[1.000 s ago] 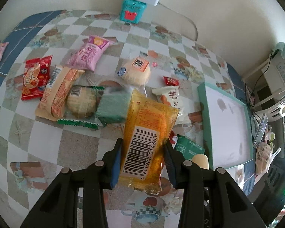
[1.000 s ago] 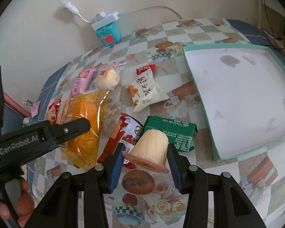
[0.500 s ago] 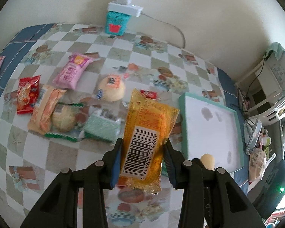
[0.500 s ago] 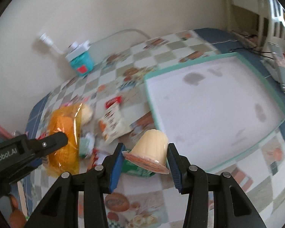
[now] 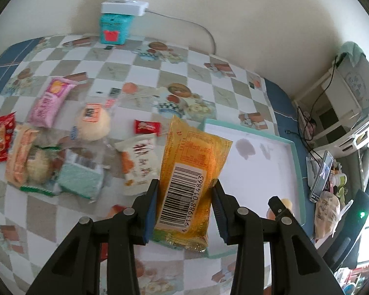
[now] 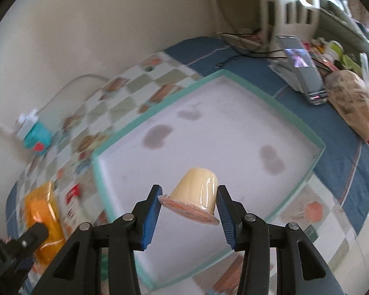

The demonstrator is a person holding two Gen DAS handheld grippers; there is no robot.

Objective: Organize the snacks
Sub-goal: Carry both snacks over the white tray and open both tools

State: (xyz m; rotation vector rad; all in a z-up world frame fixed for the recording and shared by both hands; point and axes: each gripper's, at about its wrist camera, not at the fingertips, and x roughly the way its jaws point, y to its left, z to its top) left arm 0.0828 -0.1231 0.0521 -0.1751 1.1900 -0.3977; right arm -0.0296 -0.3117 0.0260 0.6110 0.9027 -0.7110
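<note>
Orange snack packet (image 5: 189,177), barcode up, is clamped in the left hand-held gripper (image 5: 185,209) above the teal tray's (image 5: 298,169) near edge. Over the tray's white floor, the right hand-held gripper (image 6: 188,205) grips a pale jelly cup (image 6: 196,191) tilted on its side.

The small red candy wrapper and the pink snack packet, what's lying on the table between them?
In the left wrist view, a round pale bun with an orange label lies between the red candy wrapper and the pink snack packet.
</note>
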